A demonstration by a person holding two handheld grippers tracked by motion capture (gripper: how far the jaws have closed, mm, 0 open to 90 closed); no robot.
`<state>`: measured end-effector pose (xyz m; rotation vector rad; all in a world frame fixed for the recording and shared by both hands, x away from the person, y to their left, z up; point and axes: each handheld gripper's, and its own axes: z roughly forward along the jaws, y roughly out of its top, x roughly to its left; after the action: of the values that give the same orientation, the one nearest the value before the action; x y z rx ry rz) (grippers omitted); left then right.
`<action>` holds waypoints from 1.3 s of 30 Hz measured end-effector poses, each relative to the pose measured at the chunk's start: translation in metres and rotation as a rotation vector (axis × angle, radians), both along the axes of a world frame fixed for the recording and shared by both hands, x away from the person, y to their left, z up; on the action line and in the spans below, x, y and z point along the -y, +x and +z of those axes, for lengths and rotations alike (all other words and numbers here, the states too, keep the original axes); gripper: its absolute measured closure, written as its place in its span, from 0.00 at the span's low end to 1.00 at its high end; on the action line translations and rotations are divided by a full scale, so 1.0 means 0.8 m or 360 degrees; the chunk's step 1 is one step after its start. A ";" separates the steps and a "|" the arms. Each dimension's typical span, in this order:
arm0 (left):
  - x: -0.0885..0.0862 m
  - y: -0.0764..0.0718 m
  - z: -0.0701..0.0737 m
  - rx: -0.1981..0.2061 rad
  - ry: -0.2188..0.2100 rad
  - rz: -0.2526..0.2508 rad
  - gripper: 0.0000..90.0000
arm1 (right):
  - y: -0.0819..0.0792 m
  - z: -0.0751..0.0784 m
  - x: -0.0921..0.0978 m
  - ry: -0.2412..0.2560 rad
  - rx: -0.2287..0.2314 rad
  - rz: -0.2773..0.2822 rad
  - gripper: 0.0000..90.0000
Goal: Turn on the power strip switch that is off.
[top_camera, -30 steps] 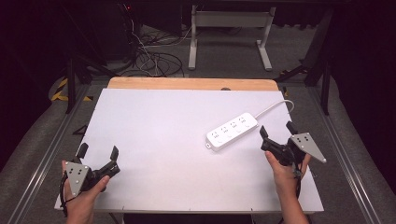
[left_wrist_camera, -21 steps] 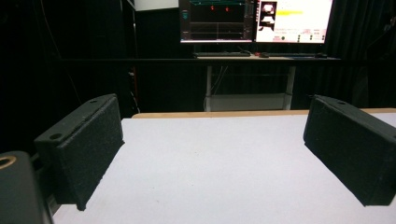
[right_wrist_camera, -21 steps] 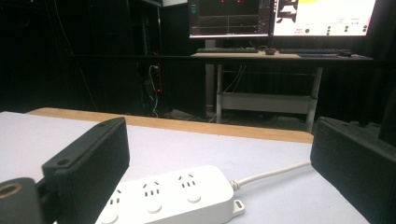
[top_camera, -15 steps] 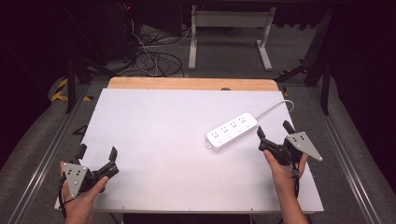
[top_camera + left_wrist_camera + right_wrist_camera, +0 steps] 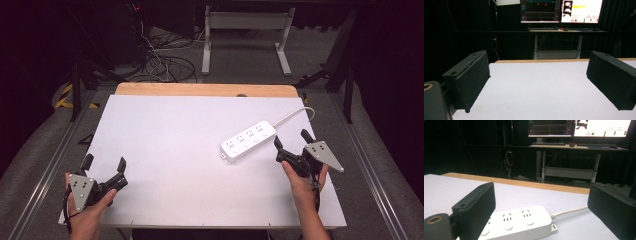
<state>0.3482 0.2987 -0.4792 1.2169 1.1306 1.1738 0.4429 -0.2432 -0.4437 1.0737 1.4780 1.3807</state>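
A white power strip lies slanted on the right half of the white table, its white cable running off toward the right edge. My right gripper stands open just right of the strip's near end, with nothing between its jaws. In the right gripper view the power strip lies low between the jaws, partly behind the left one, and its cable leads right. My left gripper is open at the table's near left corner, over bare table.
A wooden strip borders the table's far edge. Beyond it stand a desk frame, tangled floor cables and lit monitors. Metal rails run along both sides of the table.
My right gripper has edged slightly toward the power strip. The left gripper has shifted a little along the near left corner. Both stay open.
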 end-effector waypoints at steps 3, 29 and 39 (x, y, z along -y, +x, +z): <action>0.000 0.000 0.000 0.0000 -0.0001 0.0000 0.06 | 0.000 0.000 -0.001 -0.0005 -0.0001 0.0008 0.09; 0.005 0.006 0.000 -0.0007 0.0003 -0.0026 0.06 | -0.003 -0.004 0.002 -0.0033 -0.0024 0.0016 0.10; 0.002 0.002 -0.001 -0.0005 -0.0008 -0.0011 0.06 | 0.000 -0.003 0.000 -0.0023 -0.0022 0.0027 0.10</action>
<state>0.3499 0.2969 -0.4797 1.2185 1.1299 1.1637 0.4426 -0.2432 -0.4463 1.0658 1.5079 1.3748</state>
